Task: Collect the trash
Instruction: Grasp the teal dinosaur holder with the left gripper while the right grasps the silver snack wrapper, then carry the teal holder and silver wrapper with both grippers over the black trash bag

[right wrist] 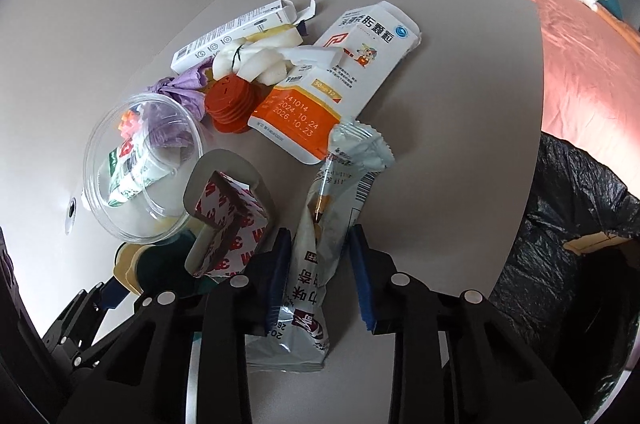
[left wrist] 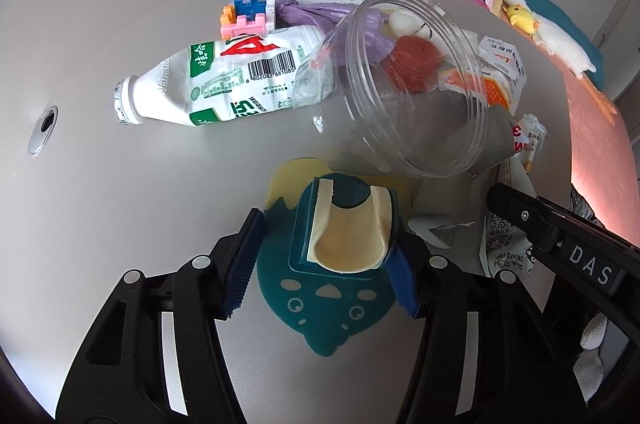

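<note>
1. The right gripper (right wrist: 318,274) is spread open, its blue pads either side of the silver snack wrapper (right wrist: 316,256) with a gap on the right and near-contact on the left. The wrapper lies flat on the grey table (right wrist: 460,112) near its right edge. If the jaws close high, thin foil may well crumple and slide out.

2. The left gripper (left wrist: 322,262) also stands open, astride a teal and cream hook holder (left wrist: 346,236) without pinching it. This flat piece looks hard to lift; the pads could skate over it.

3. Just beyond, a clear plastic cup (left wrist: 412,84) lies on its side and looks ready to roll. A careless sweep of either arm could send it towards the crushed white bottle (left wrist: 224,80) on the left.

4. The grippers work close together, so they might collide.

5. The bin with a black bag (right wrist: 572,224) sits right of the table; a loose wrapper could drop short of it.

6. Farther off lie an orange and white sachet (right wrist: 340,84) and a white carton (right wrist: 228,36), both crumpled or torn.
</note>
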A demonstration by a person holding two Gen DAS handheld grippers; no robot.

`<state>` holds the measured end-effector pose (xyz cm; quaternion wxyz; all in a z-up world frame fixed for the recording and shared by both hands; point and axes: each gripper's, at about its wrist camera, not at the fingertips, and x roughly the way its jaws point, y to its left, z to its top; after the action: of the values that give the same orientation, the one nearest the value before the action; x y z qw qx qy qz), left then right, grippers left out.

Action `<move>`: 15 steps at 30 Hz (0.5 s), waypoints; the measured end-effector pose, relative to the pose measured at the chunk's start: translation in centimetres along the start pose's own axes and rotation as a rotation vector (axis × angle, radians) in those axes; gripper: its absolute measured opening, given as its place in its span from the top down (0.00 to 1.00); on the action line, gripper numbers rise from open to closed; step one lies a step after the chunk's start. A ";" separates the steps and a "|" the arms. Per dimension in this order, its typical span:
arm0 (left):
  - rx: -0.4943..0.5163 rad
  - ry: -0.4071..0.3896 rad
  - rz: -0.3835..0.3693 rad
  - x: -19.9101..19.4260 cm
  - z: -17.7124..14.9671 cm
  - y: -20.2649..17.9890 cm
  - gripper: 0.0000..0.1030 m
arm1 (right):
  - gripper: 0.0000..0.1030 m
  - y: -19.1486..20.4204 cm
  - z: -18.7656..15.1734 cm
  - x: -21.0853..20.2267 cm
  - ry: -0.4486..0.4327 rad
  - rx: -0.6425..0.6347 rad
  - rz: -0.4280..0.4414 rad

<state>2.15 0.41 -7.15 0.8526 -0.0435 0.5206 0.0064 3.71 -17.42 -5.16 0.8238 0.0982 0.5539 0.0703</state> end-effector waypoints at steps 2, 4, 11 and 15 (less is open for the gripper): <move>0.018 -0.010 0.005 -0.1 -0.1 -0.1 0.52 | 0.79 0.1 -0.2 0.0 0.005 -0.010 0.007; 0.035 -0.025 0.010 -0.2 -0.3 -0.3 0.61 | 0.84 0.3 -0.2 -0.3 0.004 -0.022 0.019; 0.002 -0.035 -0.044 -0.7 -0.9 0.4 0.62 | 0.87 0.4 -0.5 -2.3 -0.020 -0.044 0.065; 0.004 -0.053 -0.073 -2.1 -1.4 0.8 0.66 | 0.87 -0.1 -1.0 -3.7 -0.040 -0.035 0.080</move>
<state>-0.15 1.13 -5.97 0.8660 -0.0607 0.4958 -0.0245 1.38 -18.25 -2.24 0.8329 0.1072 0.5314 0.1111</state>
